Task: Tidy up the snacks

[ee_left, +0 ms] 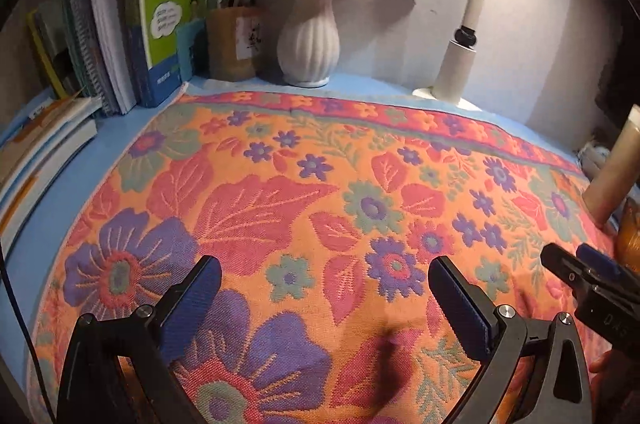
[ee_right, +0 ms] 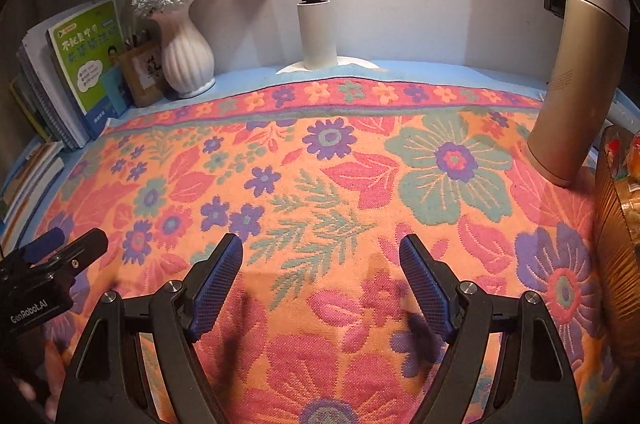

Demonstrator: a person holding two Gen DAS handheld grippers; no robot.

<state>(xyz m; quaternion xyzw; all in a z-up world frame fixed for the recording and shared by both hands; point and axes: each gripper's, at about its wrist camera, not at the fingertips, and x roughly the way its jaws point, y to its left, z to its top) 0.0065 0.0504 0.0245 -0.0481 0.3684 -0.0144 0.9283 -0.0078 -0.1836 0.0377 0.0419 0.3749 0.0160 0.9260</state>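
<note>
Right wrist view: most of the frame is filled by a floral cloth [ee_right: 320, 160] spread over the desk, with nothing lying on its middle. At its right edge a woven basket [ee_right: 614, 224] is cut off by the frame, and bright snack packets [ee_right: 628, 160] are glimpsed inside it; what else it holds cannot be told. A tall beige flask [ee_right: 576, 80] stands just beside the basket, towards the wall. A white vase [ee_right: 187, 60] of flowers and a row of books [ee_right: 76, 72] are set along the back left.

The right gripper [ee_right: 322, 264] is held above the cloth with its jaws spread wide and nothing between them; the left gripper [ee_left: 324, 290] is likewise parted and empty.

The step in hand is judged to be a reach for the snacks. The right gripper would best be swung towards the basket, kept clear of the flask, which looks easily toppled, and closed gently on one packet so that the contents are not crushed.
</note>
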